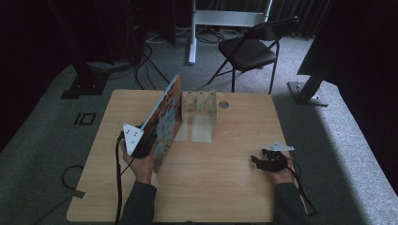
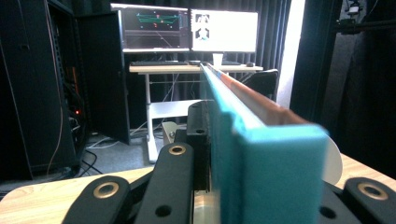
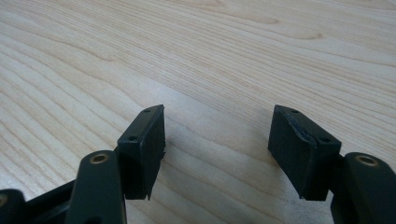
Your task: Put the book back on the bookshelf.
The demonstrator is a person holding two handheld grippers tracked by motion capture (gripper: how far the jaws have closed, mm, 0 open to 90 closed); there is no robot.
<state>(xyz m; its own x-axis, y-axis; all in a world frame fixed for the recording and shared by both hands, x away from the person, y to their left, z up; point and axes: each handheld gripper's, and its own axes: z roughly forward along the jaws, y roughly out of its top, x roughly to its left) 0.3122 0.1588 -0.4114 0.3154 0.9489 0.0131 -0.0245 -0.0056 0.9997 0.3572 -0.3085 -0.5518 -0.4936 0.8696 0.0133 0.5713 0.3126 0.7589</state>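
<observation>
Overhead first: my left gripper (image 1: 141,140) is clamped on a flat, colourfully printed book (image 1: 165,119), held on edge and tilted at about nine o'clock from the table's centre, just beside a clear plastic rack (image 1: 199,112) at twelve. My right gripper (image 1: 267,161) rests at four o'clock on the light wooden table (image 1: 225,173). Left gripper view: jaws pressed on the book's teal edge (image 2: 261,154). Right gripper view: jaws parted, nothing between them, bare tabletop (image 3: 210,56) beneath.

Clear acrylic rack (image 1: 199,108), far centre of wooden table (image 1: 225,187); small round disc (image 1: 223,105) right of it; black folding chair (image 1: 251,49) beyond.
</observation>
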